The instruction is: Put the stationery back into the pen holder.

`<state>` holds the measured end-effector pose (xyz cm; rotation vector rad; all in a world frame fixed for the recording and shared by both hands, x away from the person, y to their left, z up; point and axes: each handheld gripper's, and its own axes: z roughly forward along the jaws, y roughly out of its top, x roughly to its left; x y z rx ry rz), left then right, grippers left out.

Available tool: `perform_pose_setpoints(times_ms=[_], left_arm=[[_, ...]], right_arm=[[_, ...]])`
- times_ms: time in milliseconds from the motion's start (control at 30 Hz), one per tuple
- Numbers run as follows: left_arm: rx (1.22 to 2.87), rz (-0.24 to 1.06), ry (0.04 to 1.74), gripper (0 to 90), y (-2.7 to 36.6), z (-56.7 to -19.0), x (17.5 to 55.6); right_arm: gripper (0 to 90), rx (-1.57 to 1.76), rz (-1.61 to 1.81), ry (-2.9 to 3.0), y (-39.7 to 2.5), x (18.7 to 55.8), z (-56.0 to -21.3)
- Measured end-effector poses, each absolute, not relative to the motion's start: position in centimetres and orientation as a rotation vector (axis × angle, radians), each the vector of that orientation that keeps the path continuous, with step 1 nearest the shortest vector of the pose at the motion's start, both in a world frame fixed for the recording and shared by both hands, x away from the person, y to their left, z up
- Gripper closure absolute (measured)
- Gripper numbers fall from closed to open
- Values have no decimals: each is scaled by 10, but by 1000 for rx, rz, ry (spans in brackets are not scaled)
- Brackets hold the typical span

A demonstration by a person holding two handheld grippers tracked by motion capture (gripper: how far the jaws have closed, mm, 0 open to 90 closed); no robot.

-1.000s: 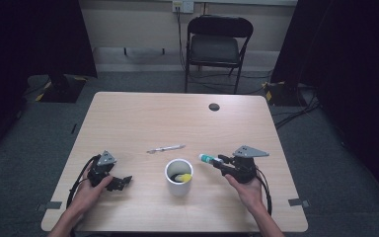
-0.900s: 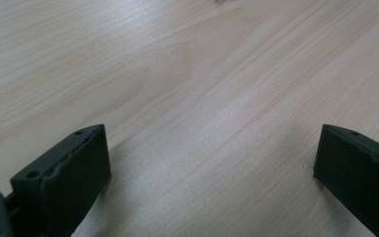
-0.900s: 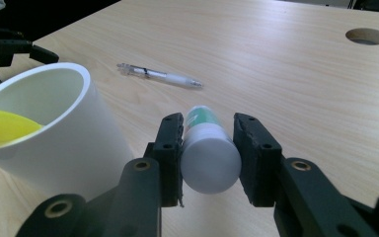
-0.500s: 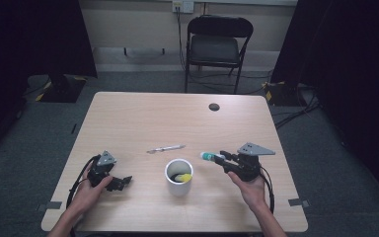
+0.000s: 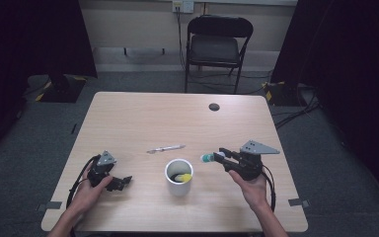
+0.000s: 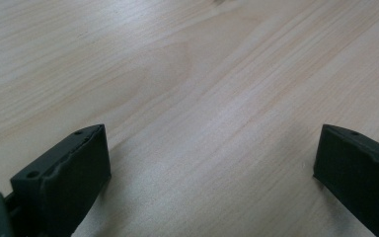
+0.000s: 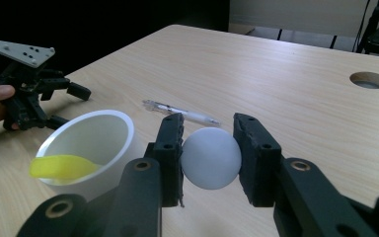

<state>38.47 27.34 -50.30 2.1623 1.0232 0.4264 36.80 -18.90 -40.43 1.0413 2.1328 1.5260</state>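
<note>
The right gripper point(image 7: 209, 148) pinches a pale round ball point(image 7: 210, 158) between its jaws, both pressed against the ball's sides. Just left of and below the jaws stands a white cup point(image 7: 91, 143) with a yellow object point(image 7: 61, 166) inside. Beyond the ball a clear pen point(image 7: 180, 112) lies on the wooden table point(image 5: 143, 116). Farther left, the left gripper point(image 5: 122, 181) rests on the table in the person's left hand point(image 5: 90, 190), its jaws spread wide over bare wood.
</note>
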Motion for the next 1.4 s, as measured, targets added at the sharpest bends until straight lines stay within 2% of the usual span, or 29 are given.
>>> perform_pose_setpoints(times_ms=[1000,1400], left_arm=[[2163,426,1023,2,273,-503,385],[2162,426,1023,2,273,-503,385]], right_arm=[[656,859,1668,2138,-162,345,-360],[656,811,1607,2271,-133,352,-374]])
